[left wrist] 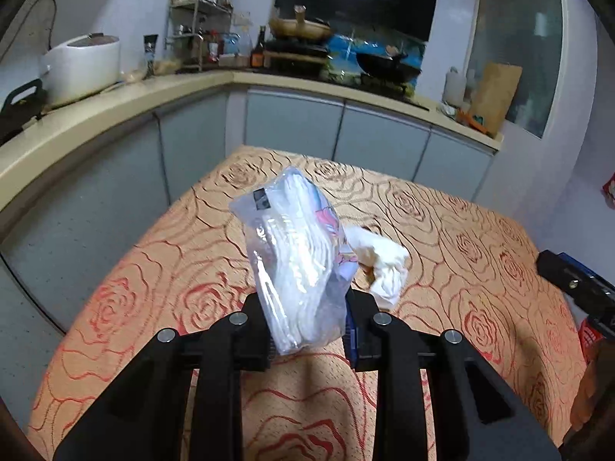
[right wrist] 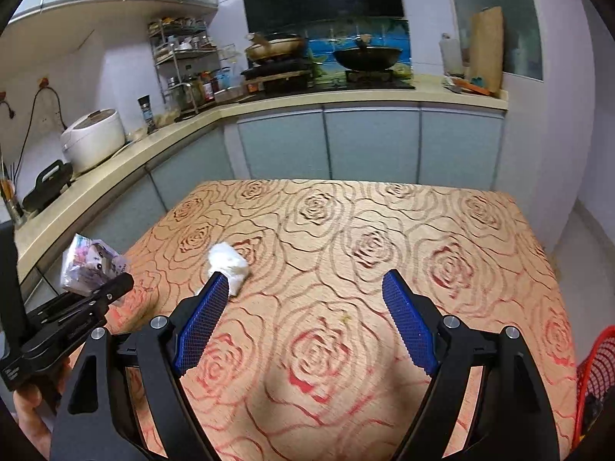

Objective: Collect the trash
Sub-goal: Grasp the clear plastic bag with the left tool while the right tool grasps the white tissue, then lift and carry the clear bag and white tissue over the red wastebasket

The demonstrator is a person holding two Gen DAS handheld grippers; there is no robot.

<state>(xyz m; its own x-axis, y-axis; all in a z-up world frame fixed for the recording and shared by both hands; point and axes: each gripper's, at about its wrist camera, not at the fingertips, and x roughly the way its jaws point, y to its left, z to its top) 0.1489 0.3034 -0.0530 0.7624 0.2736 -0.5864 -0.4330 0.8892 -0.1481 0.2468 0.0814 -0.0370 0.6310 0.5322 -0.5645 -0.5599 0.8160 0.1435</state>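
**Tissue pack lifted in the left fingers, crumpled paper on the table**

The clear plastic pack of white tissues (left wrist: 298,265), with a pink-and-blue print on one side and a small dark square label near its top, is held above the table, clamped at its lower end by the left gripper (left wrist: 311,330). That gripper's fingers are closed nearly together on the pack. In the right wrist view the same pack (right wrist: 90,265) shows a cartoon animal face on its wrapper; no writing on it can be read.

Just right of the pack and farther off, a crumpled white paper wad (left wrist: 380,265) lies on the table (left wrist: 480,238), which is covered in an orange cloth patterned with red and brown roses. In the right wrist view the wad (right wrist: 230,263) sits just beyond the left-side blue pad of the right gripper (right wrist: 301,282). The right gripper's fingers stand wide apart with nothing between them.

A red mesh basket (right wrist: 599,380) shows at the near right edge. Beyond the table, a white rice cooker (right wrist: 94,140) and a black wok (right wrist: 367,57) stand on the beige kitchen counter (right wrist: 346,96).
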